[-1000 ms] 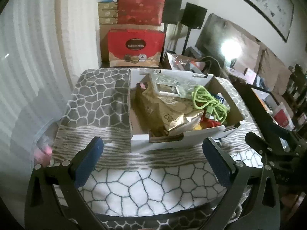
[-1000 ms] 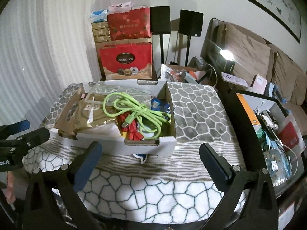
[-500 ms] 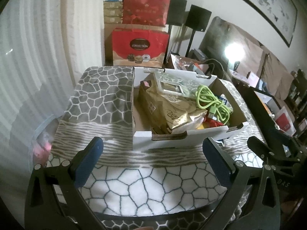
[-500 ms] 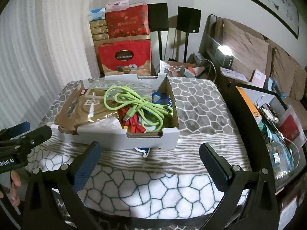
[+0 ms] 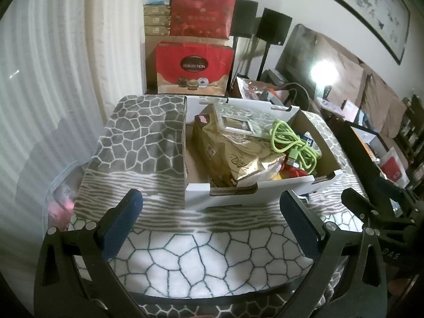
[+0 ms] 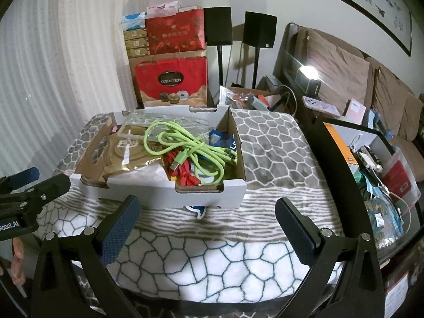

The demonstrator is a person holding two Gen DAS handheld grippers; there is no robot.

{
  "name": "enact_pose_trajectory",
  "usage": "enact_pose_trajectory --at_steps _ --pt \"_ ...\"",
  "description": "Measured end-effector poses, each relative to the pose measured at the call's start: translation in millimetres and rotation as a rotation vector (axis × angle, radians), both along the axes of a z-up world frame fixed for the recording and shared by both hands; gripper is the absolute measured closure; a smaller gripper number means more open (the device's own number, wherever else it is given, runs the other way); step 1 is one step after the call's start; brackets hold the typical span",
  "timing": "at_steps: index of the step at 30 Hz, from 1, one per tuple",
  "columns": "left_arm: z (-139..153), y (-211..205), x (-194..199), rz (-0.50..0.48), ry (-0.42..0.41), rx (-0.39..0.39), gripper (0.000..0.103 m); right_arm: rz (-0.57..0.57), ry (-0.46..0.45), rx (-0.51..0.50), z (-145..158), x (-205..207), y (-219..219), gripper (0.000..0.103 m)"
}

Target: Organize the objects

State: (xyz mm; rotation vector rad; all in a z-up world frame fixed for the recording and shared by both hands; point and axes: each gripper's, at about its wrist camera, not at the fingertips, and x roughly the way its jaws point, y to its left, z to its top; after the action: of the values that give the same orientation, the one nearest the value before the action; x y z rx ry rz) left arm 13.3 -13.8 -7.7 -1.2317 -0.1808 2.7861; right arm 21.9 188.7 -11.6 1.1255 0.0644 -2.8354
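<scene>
Both grippers, left gripper (image 5: 210, 212) and right gripper (image 6: 206, 213), wide apart, empty, before cardboard box (image 6: 164, 193).

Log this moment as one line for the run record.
left gripper: open, empty | right gripper: open, empty | cardboard box: on table, holds green cable, gold bag | nothing grasped

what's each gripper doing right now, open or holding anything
left gripper: open, holding nothing, short of the cardboard box.
right gripper: open, holding nothing.
</scene>
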Motion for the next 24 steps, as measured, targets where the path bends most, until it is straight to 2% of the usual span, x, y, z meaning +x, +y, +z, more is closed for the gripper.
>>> enact_pose_trajectory --at_steps 24 --pt "1.3 -3.8 1.4 0.008 0.001 -0.025 0.0 0.005 0.0 -0.002 1.5 -0.2 0.0 0.0"
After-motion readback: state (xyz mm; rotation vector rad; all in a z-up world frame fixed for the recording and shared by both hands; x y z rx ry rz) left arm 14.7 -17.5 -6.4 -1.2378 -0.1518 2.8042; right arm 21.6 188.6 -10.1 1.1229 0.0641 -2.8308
